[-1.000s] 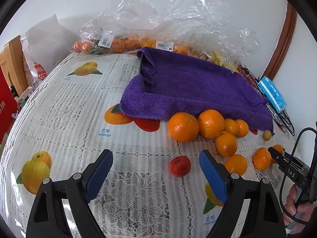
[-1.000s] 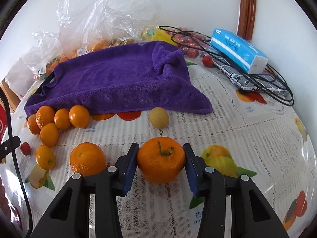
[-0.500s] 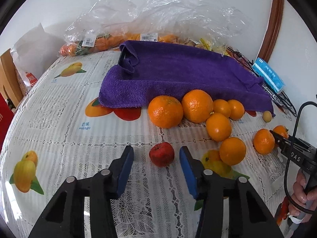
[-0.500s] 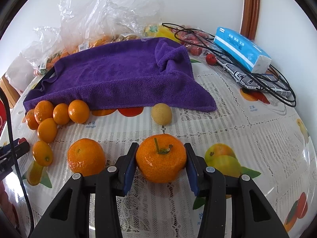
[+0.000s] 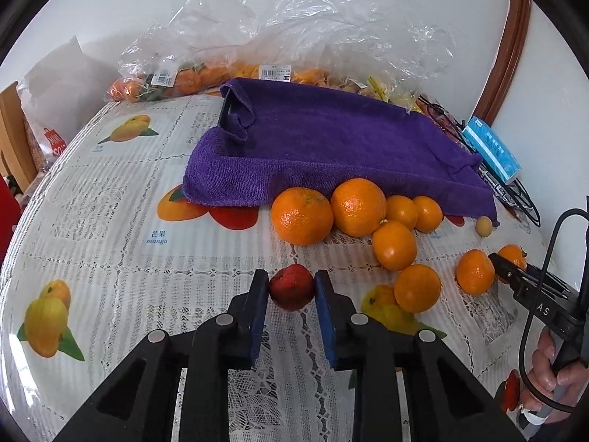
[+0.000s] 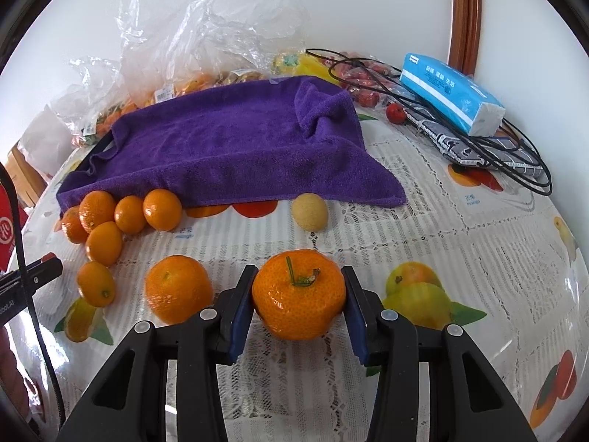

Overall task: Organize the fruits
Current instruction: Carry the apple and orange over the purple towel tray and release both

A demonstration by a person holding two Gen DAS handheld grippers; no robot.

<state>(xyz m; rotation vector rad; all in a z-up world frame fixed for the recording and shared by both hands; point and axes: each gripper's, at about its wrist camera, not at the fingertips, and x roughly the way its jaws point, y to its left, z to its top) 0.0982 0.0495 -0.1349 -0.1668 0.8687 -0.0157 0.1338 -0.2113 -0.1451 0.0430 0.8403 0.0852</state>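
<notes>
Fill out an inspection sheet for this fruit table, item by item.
Surface: lace tablecloth with printed fruit pictures.
Job's things: small red fruit; stemmed mandarin; loose oranges along the purple towel; one pale yellow fruit.
Clutter: plastic bags, blue tissue pack.
Grippers: left gripper shut on the red fruit; right gripper shut on the mandarin.
Cables: black cable loops beside the tissue pack.
Surroundings: white wall, brown wooden frame.
</notes>
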